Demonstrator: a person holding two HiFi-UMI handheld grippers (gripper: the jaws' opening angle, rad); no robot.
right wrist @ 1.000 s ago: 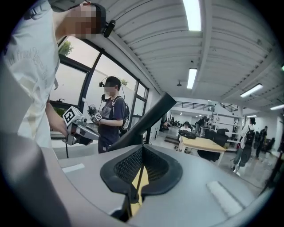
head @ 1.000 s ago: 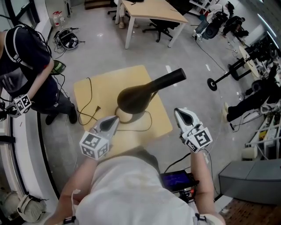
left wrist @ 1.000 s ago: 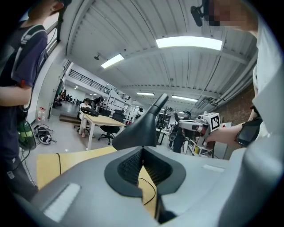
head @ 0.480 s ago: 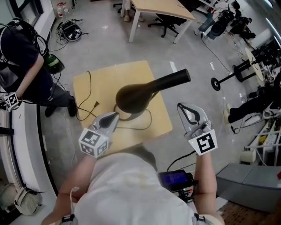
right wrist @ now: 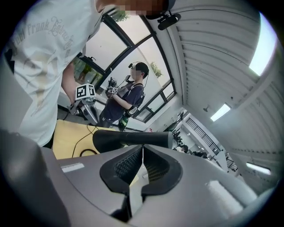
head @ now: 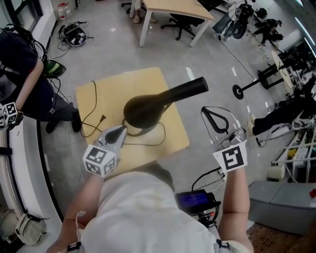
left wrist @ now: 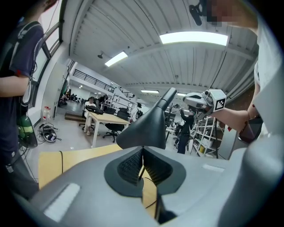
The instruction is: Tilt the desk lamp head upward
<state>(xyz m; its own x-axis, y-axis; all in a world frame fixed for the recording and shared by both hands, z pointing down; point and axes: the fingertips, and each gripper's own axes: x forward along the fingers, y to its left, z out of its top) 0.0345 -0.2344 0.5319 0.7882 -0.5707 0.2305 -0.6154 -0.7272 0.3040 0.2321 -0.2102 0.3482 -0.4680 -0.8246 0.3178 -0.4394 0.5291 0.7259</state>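
A black desk lamp stands on a small wooden table [head: 106,86]. Its cone-shaped head [head: 140,111] faces down over the base, and its thick neck [head: 190,88] slants up to the right. My left gripper [head: 123,130] hangs just left of and below the head, shut and empty. In the left gripper view the lamp head [left wrist: 144,128] fills the space just beyond the shut pads. My right gripper [head: 207,112] floats right of the table, rolled onto its side, shut with nothing held. In the right gripper view the lamp [right wrist: 133,139] lies across, just past the shut jaws.
The lamp's black cord [head: 94,118] loops over the table top. A person in dark clothes [head: 19,64] stands at the left holding marked grippers. A larger desk [head: 168,10] and chair stand behind. A screen device [head: 197,202] sits on the floor near my right side.
My right gripper has risen and rolled about its own axis, so that it now lies on its side. My left gripper has stayed nearly in place by the lamp head.
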